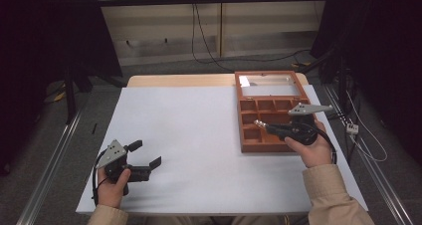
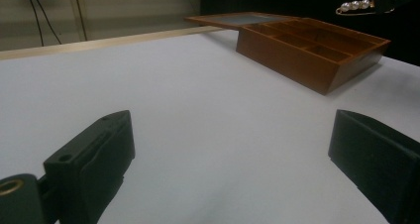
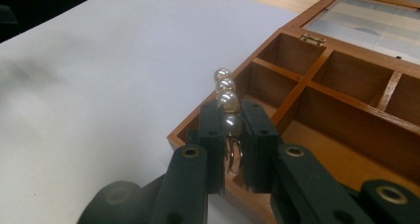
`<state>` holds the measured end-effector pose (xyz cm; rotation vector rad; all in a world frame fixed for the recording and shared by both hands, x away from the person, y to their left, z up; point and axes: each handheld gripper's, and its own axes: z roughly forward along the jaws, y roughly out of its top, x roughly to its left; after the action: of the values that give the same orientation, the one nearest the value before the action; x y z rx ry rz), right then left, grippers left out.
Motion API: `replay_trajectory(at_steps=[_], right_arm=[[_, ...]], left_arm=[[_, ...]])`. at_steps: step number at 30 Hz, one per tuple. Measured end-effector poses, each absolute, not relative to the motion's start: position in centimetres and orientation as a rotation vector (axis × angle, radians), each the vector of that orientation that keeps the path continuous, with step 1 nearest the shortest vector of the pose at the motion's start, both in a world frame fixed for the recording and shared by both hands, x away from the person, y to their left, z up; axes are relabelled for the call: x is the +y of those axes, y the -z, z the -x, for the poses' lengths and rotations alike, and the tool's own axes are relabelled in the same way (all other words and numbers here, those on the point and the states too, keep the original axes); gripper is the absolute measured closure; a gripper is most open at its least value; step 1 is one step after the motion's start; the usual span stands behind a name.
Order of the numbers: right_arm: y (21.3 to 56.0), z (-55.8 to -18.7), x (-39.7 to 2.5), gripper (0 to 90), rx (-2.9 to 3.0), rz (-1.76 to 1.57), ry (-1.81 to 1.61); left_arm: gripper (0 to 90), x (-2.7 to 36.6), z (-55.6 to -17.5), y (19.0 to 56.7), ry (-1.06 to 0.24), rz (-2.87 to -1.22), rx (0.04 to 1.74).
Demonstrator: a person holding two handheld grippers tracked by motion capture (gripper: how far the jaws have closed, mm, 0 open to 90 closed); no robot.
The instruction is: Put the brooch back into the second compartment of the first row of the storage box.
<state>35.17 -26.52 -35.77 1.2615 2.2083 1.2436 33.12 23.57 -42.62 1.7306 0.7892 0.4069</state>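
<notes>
Near the table's [image 1: 199, 135] right edge, in the high view, an open wooden box [image 1: 271, 113] with its lid laid back sits on the white top, and the right gripper [image 1: 260, 123] hangs over its compartments, clamped on a small pearl piece [image 1: 259, 122] that is hard to make out there. The left gripper [image 1: 147, 154] rests by the front left corner, jaws wide apart and empty. In the left gripper view both jaws stand far apart over bare table, with the box [image 2: 312, 48] well off and the pearls [image 2: 355, 6] held above its far side. In the right gripper view the jaws pinch the lowest pearl of a short strand [image 3: 227, 102] with a metal ring below; it hovers over the box's [image 3: 346, 100] near corner. Judging from this, the piece is being put into or taken from a compartment; which one I cannot tell. Placing it would call for lowering and opening. The ring is partly hidden by the jaws.
</notes>
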Motion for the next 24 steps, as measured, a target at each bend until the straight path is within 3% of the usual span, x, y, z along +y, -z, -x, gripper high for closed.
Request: replay_trajectory(at_steps=[24], right_arm=[[34.9,-38.2,-27.2,81.7,2.172,-1.280,-1.181]], left_arm=[[4.0,23.6,-33.2,42.7,-0.402,-1.736,0.788]])
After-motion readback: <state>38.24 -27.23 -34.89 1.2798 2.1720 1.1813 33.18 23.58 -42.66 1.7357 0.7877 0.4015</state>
